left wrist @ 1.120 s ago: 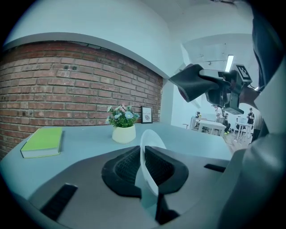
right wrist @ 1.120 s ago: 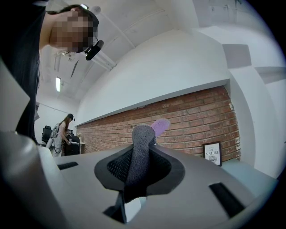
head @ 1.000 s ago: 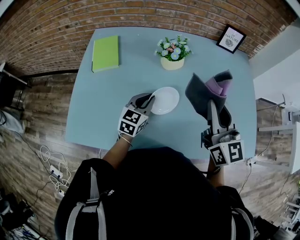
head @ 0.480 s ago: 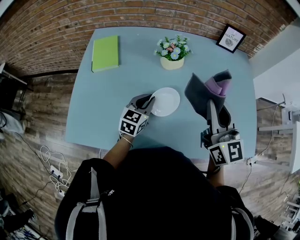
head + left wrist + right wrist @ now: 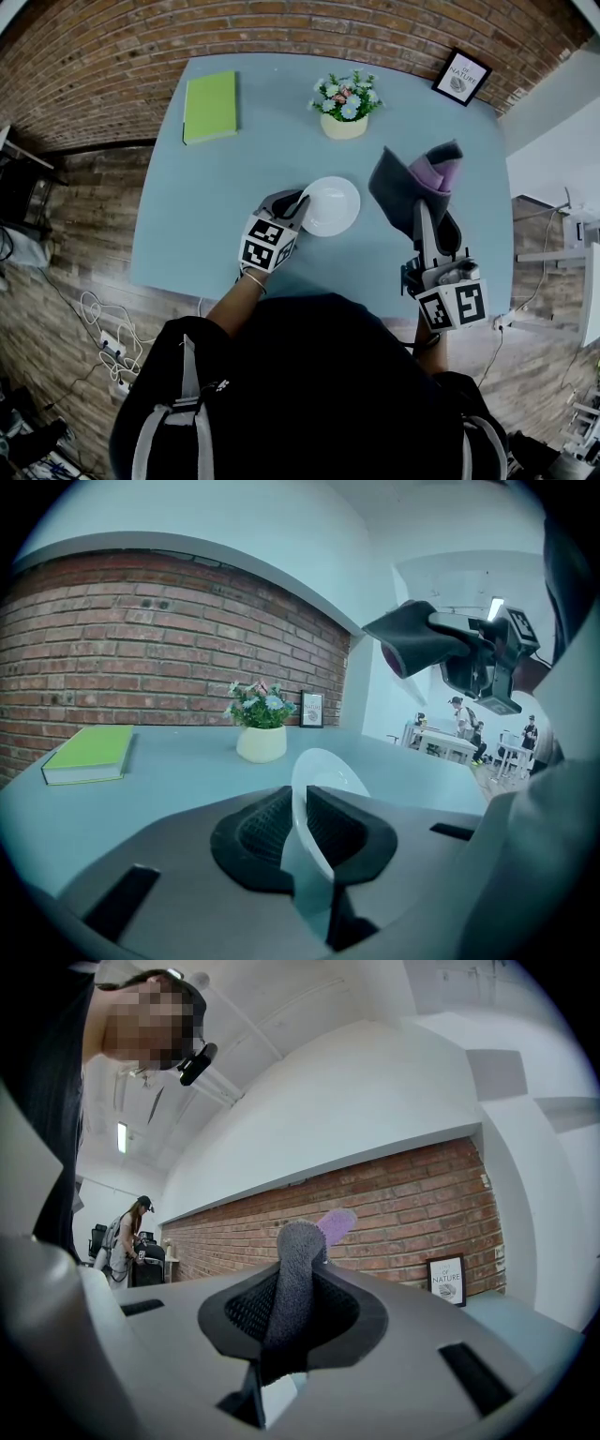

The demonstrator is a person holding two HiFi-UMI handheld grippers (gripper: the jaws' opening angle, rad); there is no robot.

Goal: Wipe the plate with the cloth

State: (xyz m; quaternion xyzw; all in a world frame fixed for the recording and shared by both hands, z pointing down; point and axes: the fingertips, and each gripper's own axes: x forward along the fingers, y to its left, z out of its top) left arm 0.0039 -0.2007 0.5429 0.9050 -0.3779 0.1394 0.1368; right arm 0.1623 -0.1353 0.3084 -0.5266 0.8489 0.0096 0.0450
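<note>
Head view shows the job not yet begun: no wiping contact exists, since cloth and plate sit well apart above the pale blue table [image 5: 216,216].

At far left lies a flat green book [image 5: 212,105] with a matte cover, untouched. Next comes the left gripper [image 5: 298,202], whose ribbed black pads pinch the near rim of the white plate [image 5: 333,206]. Its jaws have just been opening a little, yet the rim sits between them and fills the narrow gap, so I judge the hold only loosened. The plate is round, shallow and glossy, likely glazed ceramic. It seems to rest on the tabletop near the middle, though whether its near edge is lifted I cannot tell.

Behind it stands a cream pot of small pastel flowers [image 5: 345,127].

Further right, the cloth [image 5: 412,187] hangs upright in the air. It is a soft, nubby grey fabric, microfibre by the look of it, folded so a mauve inner face shows at the top. The right gripper [image 5: 424,211] is clamped on its lower fold, pads pressed tight into the pile.

At far right a dark-framed print [image 5: 462,77] leans by the table's corner.

What remains, as I judge it: bring the cloth across to the plate, rub its face, then set things down.
</note>
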